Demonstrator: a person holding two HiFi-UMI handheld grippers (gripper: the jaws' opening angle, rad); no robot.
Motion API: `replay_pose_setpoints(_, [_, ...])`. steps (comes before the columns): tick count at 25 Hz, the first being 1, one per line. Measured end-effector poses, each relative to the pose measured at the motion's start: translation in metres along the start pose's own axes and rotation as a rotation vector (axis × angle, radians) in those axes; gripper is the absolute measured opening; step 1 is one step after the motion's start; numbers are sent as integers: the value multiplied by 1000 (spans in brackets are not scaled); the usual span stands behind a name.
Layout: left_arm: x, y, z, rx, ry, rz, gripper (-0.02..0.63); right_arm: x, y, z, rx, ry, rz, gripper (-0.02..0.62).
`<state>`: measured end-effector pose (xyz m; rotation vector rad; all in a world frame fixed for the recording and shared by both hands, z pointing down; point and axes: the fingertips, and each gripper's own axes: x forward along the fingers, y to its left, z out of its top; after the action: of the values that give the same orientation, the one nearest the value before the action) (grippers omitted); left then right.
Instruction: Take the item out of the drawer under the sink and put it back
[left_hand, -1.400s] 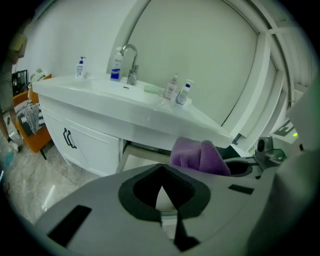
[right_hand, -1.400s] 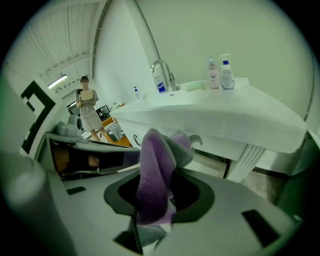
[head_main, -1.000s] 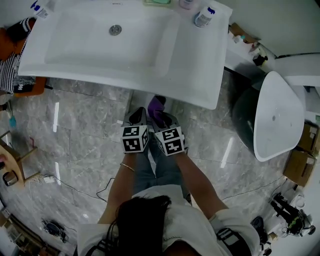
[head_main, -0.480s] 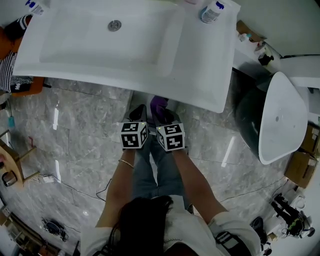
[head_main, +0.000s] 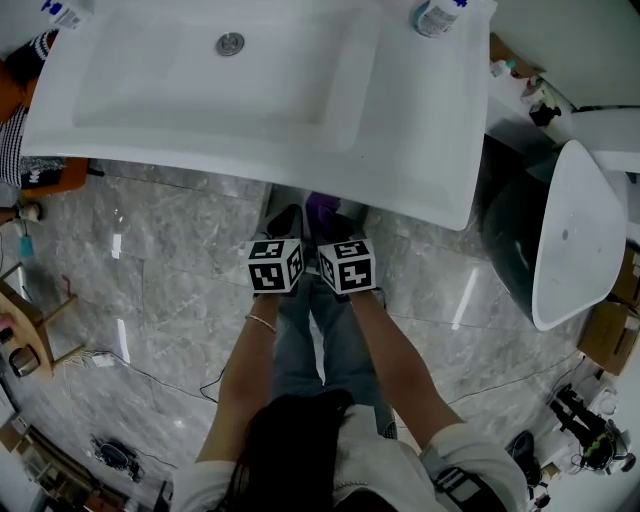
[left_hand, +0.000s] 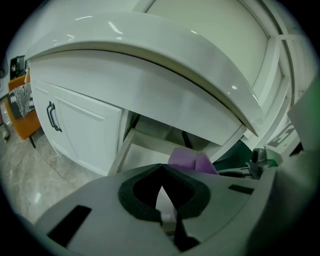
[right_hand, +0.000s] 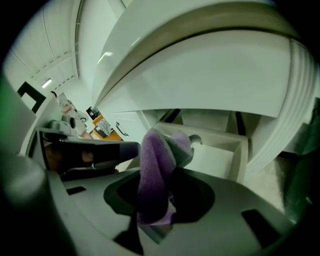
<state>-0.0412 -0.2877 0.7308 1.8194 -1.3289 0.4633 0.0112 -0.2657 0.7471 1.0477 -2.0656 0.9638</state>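
You had the purple cloth (right_hand: 152, 155) pinched in the right gripper (right_hand: 161, 182). Its jaws were narrowed onto a bunched fold, and the loose end stood up above the tips. The cloth was out of the drawer (right_hand: 210, 134), held in the air just in front of the drawer's open front edge and below the front rim of the sink (head_main: 420, 150). The left gripper (left_hand: 161, 172) was just beside the right one, jaws together with nothing between them.

This looked like the return leg, with the cloth due to go back in. The good way was to carry it low, over the drawer's front edge and under the sink, since the raised loose end seemed likely to brush the underside. You wanted the bundle toward the middle of the drawer floor, well away from the front edge and the side walls, so no corner could hang over and jam the closing. The right jaws were best opened only once the cloth rested on the floor. The left gripper was best held clear of the opening, ready for the drawer front.
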Motion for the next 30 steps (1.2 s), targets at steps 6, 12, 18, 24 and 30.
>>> replay_pose_setpoints(6, [12,13,-4,6,26,3,3,18,-6,-8,-15,34,-11,140])
replay_pose_setpoints(12, [19,18,-4,2,48,9,3,36,-11,-10,29,47,-14,140])
replay_pose_setpoints(18, [21,21,-3,-9,46,17,3,44,-20,-11,71,58,-20,140])
replay_pose_setpoints(24, [25,25,-3,-35,45,26,3,55,-25,-18,104,99,-13,143])
replay_pose_setpoints(30, [30,25,-4,-38,52,21,3,63,-25,-24,118,145,-9,146])
